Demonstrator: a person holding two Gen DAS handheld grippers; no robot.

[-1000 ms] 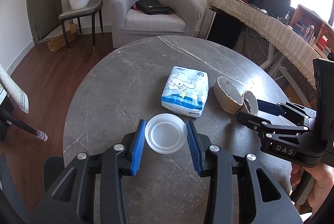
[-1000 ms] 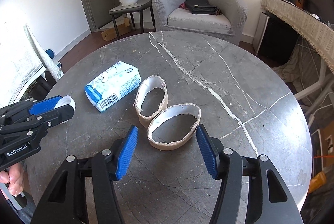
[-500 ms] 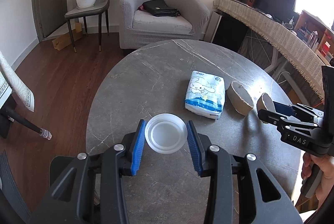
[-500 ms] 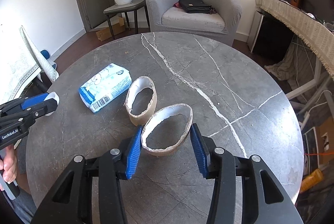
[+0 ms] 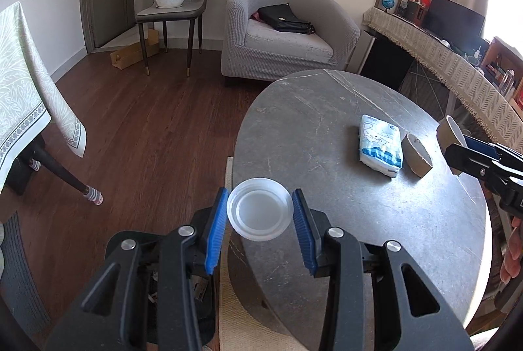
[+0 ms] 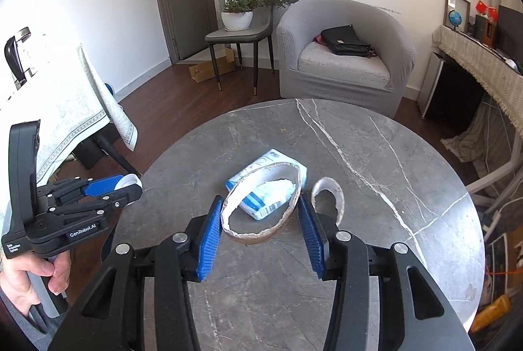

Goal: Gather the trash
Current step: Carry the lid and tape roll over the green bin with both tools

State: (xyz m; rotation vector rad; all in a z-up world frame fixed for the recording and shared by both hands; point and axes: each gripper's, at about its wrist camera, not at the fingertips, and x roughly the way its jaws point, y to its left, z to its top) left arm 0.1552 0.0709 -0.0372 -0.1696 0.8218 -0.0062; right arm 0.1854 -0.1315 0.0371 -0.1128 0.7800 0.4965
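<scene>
The left gripper (image 5: 260, 221) is clamping a white plastic lid (image 5: 260, 209) between its blue pads (image 5: 216, 231), holding it above the near left edge of the round grey table (image 5: 327, 109). The right gripper (image 6: 260, 225) is squeezing a torn cardboard ring (image 6: 261, 203) between its own pads and holding it lifted clear of the tabletop. A second cardboard ring (image 6: 328, 199) is lying on the table just right of it, and a blue-and-white tissue pack (image 5: 379, 144) is resting just left of that ring. A grey armchair (image 6: 343, 56) carrying a black bag (image 6: 346, 41) is standing at the far side.
</scene>
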